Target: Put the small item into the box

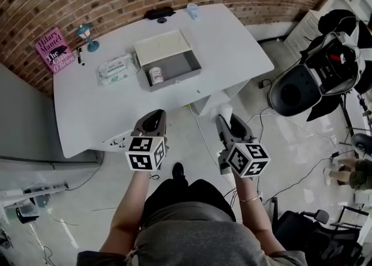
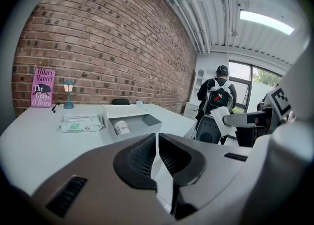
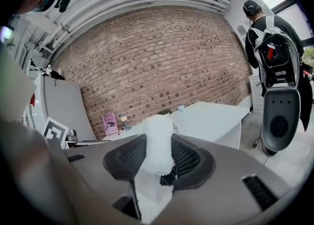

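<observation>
The person is holding both tools out over the pale floor, short of the near edge of the white worktop [image 1: 226, 44].

The right tool [image 1: 229, 121] is clamping a small white rough-textured soft-looking item [image 1: 225, 111]. In the right gripper view, both dark ribbed pads are pressing on the item's sides [image 3: 158, 130], and its top is sticking up above the right tool [image 3: 158, 145]. The item is therefore hanging in the air in front of the worktop, well apart from the box.

The left tool [image 1: 152, 117] is carrying nothing. In the left gripper view, its jaws are meeting at the tips, leaving only a thin slit between the pads [image 2: 156, 143].

The grey rectangular open box [image 1: 174, 76] with its white flap folded back is sitting near the middle of the worktop. A small white jar with a printed label [image 1: 155, 75] is lying inside it, against the left wall. The left gripper view is showing the same box [image 2: 142, 121] and jar [image 2: 121, 127].

Just beside the box, on its left, a flat white pack of wipes with a green label [image 1: 116, 68] is lying. Farther left, a pink book [image 1: 54, 49] is leaning against the brick wall, with a small teal table lamp [image 1: 87, 37] standing near it.

A person wearing a backpack [image 2: 217, 96] is standing beyond the worktop's far end.
</observation>
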A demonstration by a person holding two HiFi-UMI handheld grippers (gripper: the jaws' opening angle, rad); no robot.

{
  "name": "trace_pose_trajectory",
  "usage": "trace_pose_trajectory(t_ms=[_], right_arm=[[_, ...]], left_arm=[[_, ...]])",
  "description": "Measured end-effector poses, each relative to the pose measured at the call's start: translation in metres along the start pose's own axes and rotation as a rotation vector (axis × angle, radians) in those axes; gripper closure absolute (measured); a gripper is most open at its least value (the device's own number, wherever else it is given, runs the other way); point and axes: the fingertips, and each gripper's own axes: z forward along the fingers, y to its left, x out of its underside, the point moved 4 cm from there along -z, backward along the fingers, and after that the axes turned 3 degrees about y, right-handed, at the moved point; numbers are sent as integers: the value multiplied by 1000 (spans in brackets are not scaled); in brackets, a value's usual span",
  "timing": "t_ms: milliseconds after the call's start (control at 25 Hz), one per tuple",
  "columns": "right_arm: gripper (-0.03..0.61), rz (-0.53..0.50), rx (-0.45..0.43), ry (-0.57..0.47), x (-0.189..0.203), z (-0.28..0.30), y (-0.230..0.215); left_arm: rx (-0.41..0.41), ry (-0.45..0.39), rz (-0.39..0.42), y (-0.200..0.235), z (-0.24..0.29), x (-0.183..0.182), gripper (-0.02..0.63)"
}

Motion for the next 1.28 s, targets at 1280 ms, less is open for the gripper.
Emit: trace_pose_trajectory(t_ms=[1280], right_arm=[[417, -75, -171, 61, -69, 130, -31]], left_arm=[[-190, -13, -96, 54, 60, -37, 580]])
